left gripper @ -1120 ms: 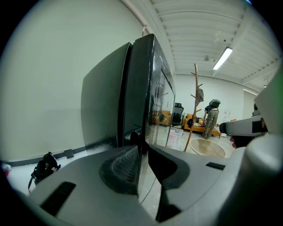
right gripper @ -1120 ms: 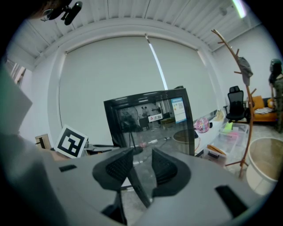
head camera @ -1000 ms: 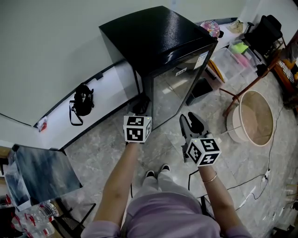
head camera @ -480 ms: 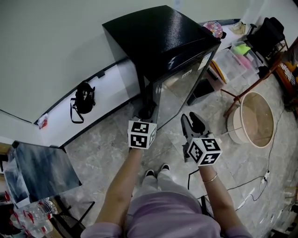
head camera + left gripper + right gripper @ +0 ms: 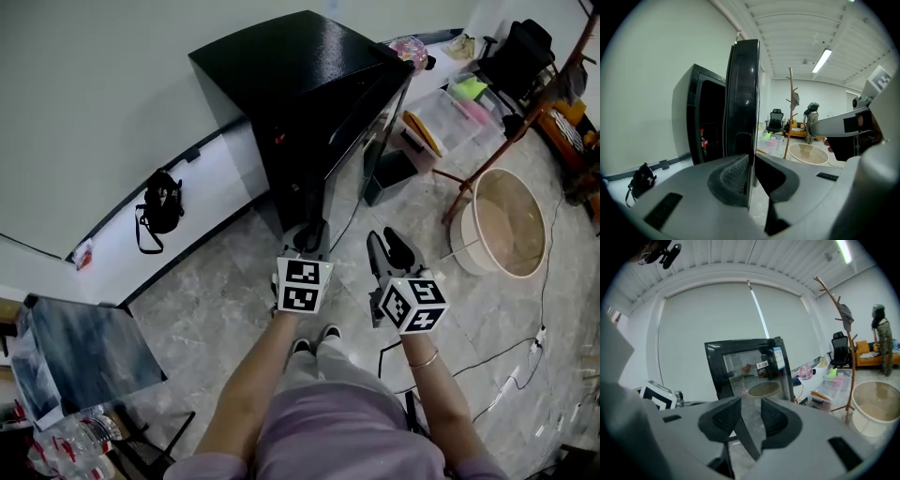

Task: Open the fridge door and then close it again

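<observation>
- Jaws of the left gripper [image 5: 750, 165] are clamping the free edge of the fridge door [image 5: 743, 89]; they have just been closing further, with that edge sitting between the pads
- The right gripper [image 5: 751, 405] is holding nothing: its jaws are standing partly apart, with only floor and glass showing through the gap, and it is hovering just beside the left one, facing the door's glass front
- The door is now standing swung well out from the fridge [image 5: 281, 84], edge-on to the person in the head view, whereas a second ago it was lying closed or nearly so; the left gripper has been travelling with it, toward the person
- The dark interior is showing past the door, with a small bottle [image 5: 701, 138] inside
- Judged from this, the opening half of the task is looking largely done; the closing half is remaining, and the grip on the edge is looking suited to pushing the door back
- A white label [image 5: 779, 357] and a red-and-white sticker [image 5: 762, 364] are sitting on the upper glass; their print is too small to read
- The bottle is carrying a red label, likewise unreadable
- The marker cube [image 5: 302, 285] on each gripper is showing black-and-white square patterns, no text
- No brand name is showing on the fridge
</observation>
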`<state>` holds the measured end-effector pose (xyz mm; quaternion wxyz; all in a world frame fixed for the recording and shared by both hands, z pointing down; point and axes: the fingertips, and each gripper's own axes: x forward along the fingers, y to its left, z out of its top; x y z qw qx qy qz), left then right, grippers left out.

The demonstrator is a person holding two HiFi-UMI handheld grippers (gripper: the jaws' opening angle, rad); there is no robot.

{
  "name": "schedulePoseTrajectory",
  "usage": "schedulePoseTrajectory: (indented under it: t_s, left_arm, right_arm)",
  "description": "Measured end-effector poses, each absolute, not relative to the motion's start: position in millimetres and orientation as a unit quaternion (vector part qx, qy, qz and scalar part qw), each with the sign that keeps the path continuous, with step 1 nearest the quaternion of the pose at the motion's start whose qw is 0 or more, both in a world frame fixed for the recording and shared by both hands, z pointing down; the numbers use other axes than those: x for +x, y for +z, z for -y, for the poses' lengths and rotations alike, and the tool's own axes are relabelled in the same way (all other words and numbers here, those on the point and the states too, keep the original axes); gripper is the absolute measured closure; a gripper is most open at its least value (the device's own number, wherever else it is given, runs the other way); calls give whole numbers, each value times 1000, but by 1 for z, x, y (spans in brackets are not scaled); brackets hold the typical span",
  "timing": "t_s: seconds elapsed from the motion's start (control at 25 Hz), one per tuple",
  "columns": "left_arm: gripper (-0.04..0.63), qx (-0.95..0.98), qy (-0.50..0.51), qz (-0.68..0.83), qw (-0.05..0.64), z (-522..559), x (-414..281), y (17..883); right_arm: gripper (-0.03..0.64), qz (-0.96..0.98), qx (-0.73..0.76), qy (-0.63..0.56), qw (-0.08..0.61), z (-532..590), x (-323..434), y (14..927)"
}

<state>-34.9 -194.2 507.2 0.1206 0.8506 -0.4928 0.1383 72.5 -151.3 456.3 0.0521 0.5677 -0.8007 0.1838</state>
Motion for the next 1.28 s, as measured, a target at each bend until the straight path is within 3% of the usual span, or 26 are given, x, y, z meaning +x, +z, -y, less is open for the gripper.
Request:
schedulePoseTrajectory:
  t_s: [0.4, 0.84, 1.28]
  left_arm:
    - [535, 842, 152, 504, 121, 180, -10, 506]
    - [505, 849, 151, 493, 114, 163, 15, 505]
    - [486, 857, 152, 482, 98, 151, 34, 504]
  right_arm:
    - [494, 808, 566, 154, 48, 131, 74, 432]
    - [454, 846, 521, 99, 55, 138, 27, 385]
    - [423, 849, 516, 102, 53, 140, 48, 353]
